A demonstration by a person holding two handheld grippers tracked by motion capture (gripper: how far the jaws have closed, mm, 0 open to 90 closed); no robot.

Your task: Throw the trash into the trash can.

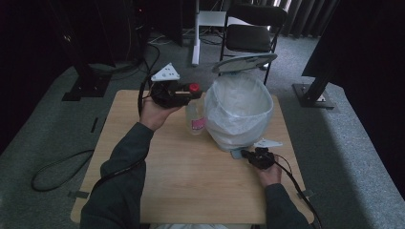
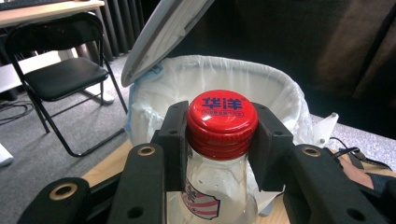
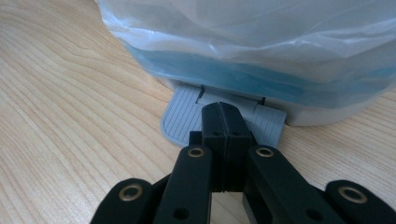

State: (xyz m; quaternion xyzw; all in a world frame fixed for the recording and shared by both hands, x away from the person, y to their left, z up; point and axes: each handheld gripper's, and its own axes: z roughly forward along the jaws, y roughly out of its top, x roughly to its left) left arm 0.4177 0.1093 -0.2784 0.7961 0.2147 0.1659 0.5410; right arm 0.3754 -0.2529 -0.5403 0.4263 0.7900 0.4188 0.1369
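A clear plastic bottle (image 2: 212,186) with a red cap (image 2: 222,122) is held by its neck, just under the cap, between the jaws of the left gripper (image 2: 219,140), which are closed on it from both sides. In the high view the bottle (image 1: 195,119) is seen upright, just beside the bin, above the far part of the wooden table (image 1: 191,176). A pink and white label is carried on its body. Close behind it stands a pedal bin (image 1: 239,112) lined with a white bag, its grey lid (image 1: 244,62) raised. The grey pedal (image 3: 184,116) at the bin's foot is pressed by the right gripper (image 3: 223,121), whose jaws are shut flat together with nothing between them. A black folding chair (image 1: 250,36) is seen on the floor beyond the table.
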